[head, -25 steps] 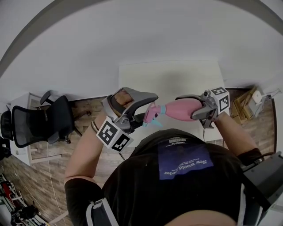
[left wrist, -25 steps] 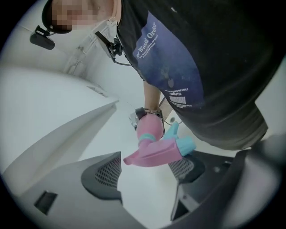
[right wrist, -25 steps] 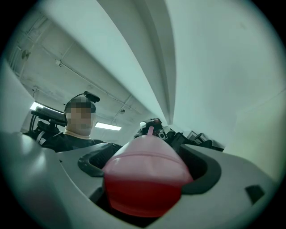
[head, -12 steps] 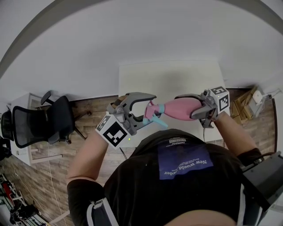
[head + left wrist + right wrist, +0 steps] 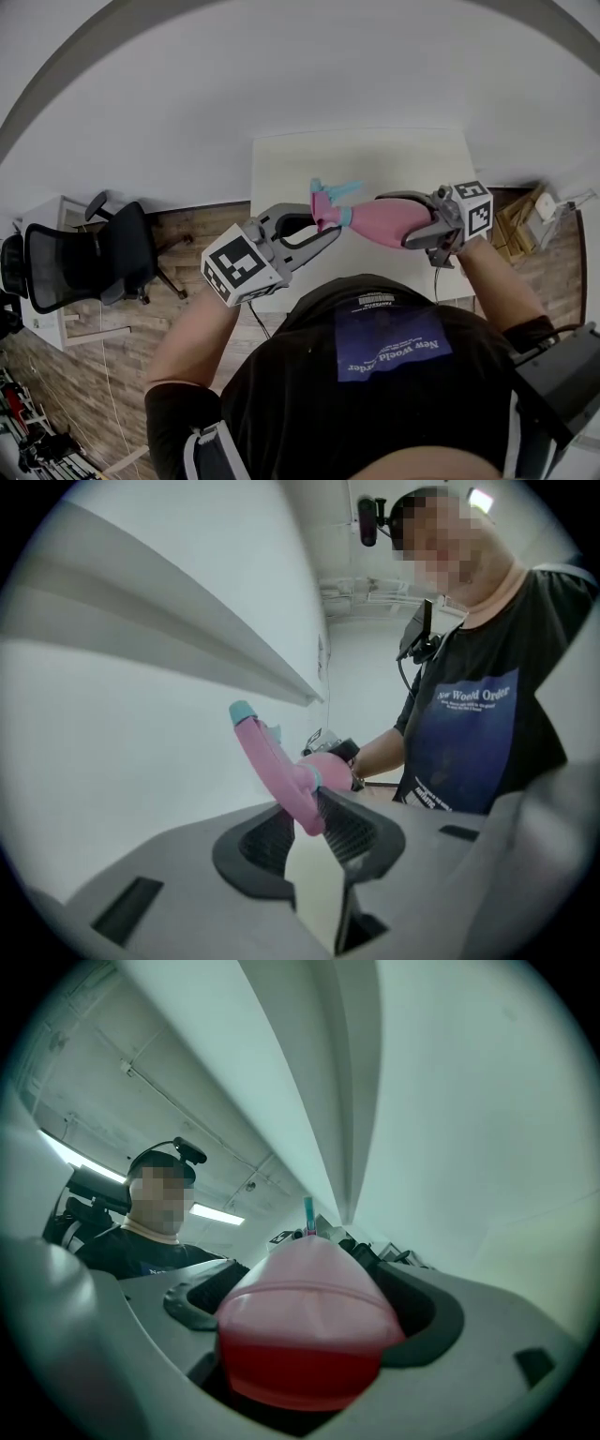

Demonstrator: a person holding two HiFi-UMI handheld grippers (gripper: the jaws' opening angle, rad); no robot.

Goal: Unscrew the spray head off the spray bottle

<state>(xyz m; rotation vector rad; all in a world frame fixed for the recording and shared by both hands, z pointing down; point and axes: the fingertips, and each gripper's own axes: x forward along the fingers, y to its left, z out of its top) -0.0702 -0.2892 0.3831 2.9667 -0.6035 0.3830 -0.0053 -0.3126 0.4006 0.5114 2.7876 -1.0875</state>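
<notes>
Spray head of pink plastic with a teal nozzle (image 5: 326,199), at the 9 o'clock end of the pink plastic spray bottle (image 5: 370,223) held level above the white counter (image 5: 281,164), probably unscrews best if the left hand-held gripper (image 5: 322,223) rolls about the bottle's long axis while the right hand-held gripper (image 5: 398,223) stops the body twisting. The left one's jaws have just been closing and pinch the head's lower part between them; the right one's are clamped on the bottle's body.

Your head view is bright, evenly lit, and bowed hard at its corners. Both gripper views fade to a dark round rim. In the right one a strip light (image 5: 217,1214) glares at left and the close spray bottle (image 5: 309,1335) blurs; the left's spray head (image 5: 272,761) is sharp.
</notes>
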